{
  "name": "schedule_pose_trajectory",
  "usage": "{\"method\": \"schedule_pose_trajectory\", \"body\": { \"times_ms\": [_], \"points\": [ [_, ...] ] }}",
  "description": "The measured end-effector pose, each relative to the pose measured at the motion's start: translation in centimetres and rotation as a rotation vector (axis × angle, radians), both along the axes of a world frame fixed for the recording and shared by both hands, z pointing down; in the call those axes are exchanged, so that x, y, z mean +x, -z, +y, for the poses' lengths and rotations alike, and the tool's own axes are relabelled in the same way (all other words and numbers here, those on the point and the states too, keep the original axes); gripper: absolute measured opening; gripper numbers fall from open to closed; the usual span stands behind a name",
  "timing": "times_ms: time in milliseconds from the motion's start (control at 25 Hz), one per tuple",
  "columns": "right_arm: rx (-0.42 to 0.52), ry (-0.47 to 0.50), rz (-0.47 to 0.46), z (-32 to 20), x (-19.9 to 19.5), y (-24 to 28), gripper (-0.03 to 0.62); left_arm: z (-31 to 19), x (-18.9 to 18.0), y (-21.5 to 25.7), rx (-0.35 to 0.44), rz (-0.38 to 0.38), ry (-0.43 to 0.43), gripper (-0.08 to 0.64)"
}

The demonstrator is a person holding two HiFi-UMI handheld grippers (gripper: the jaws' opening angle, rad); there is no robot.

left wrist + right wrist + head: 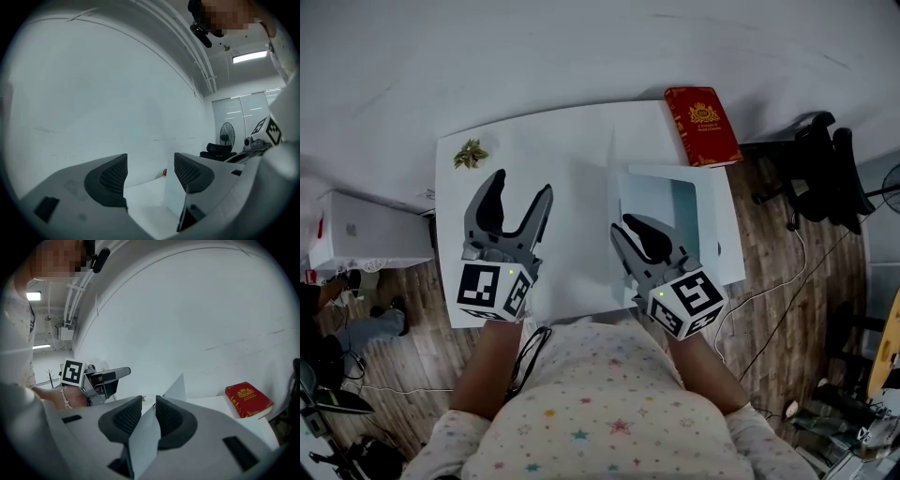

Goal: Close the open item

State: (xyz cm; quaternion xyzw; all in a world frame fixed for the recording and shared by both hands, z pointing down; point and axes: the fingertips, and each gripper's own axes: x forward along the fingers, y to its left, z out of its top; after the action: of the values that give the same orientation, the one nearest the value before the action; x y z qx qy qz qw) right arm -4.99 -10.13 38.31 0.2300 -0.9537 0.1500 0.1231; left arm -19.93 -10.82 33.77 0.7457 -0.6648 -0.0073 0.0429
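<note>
A flat white box [703, 230] with a pale blue inside lies open on the right part of the white table [562, 141]. Its white lid [613, 183] stands nearly upright along the box's left side. My right gripper [630, 234] is shut on the lid's near edge. In the right gripper view the thin white lid [144, 441] runs between the pads of that right gripper [148, 407]. My left gripper [517, 202] hovers open over the table to the left of the lid, holding nothing. In its own view the left gripper [150, 171] shows the lid [174, 199] just right of the gap.
A red book [703, 125] lies at the table's far right corner, also in the right gripper view as the red book [247, 400]. A small green-brown sprig [472, 155] sits at the far left corner. A black office chair [825, 169] stands right of the table, a white case [356, 232] left.
</note>
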Motion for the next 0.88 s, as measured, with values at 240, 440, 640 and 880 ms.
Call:
{"method": "schedule_pose_trajectory", "body": {
  "times_ms": [240,440,640,880],
  "points": [
    [0.016,-0.042,0.008,-0.4,1.5,0.2,0.074,0.3,0.3,0.4,0.010,-0.002,0.001,0.290],
    [0.014,-0.076,0.016,-0.7,2.6,0.2,0.060,0.5,0.7,0.7,0.016,-0.006,-0.009,0.290],
    [0.017,-0.119,0.032,-1.4,4.3,0.0,0.051,0.6,1.1,0.8,0.023,-0.005,-0.021,0.290],
    [-0.005,-0.173,0.058,-2.1,6.9,-0.5,0.048,0.7,1.9,1.0,0.030,-0.002,-0.047,0.290]
  ]
}}
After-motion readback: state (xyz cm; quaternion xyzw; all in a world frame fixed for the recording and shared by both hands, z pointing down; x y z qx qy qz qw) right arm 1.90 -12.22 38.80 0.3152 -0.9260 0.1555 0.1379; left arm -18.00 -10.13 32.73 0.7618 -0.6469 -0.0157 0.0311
